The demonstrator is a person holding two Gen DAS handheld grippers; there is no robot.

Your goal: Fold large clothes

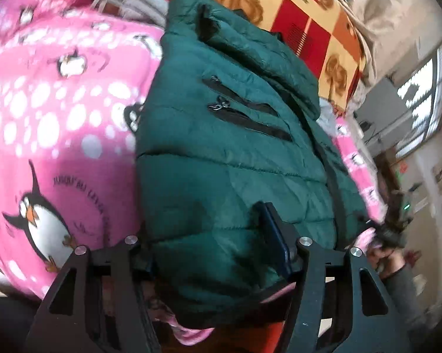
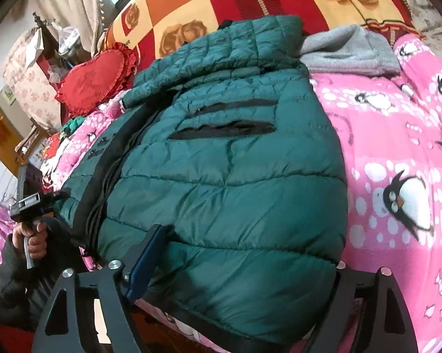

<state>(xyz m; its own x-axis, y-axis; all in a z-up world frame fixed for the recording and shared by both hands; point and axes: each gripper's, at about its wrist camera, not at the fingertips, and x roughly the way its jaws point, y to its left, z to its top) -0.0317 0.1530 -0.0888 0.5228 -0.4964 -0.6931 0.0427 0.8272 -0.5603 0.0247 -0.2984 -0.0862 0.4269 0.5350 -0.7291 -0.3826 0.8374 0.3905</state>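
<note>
Left gripper (image 1: 218, 253) with fingers spread wide and level, right gripper (image 2: 235, 259) likewise spread wide, bare hand (image 2: 34, 236) in dark sleeve clutching left gripper's handle

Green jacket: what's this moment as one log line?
green jacket: lying on pink blanket | left gripper: open, astride hem | right gripper: open, astride hem

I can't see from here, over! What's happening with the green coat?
Both grippers open around green coat hem. Coat flat on pink blanket. Grey hoodie beyond collar.
</note>
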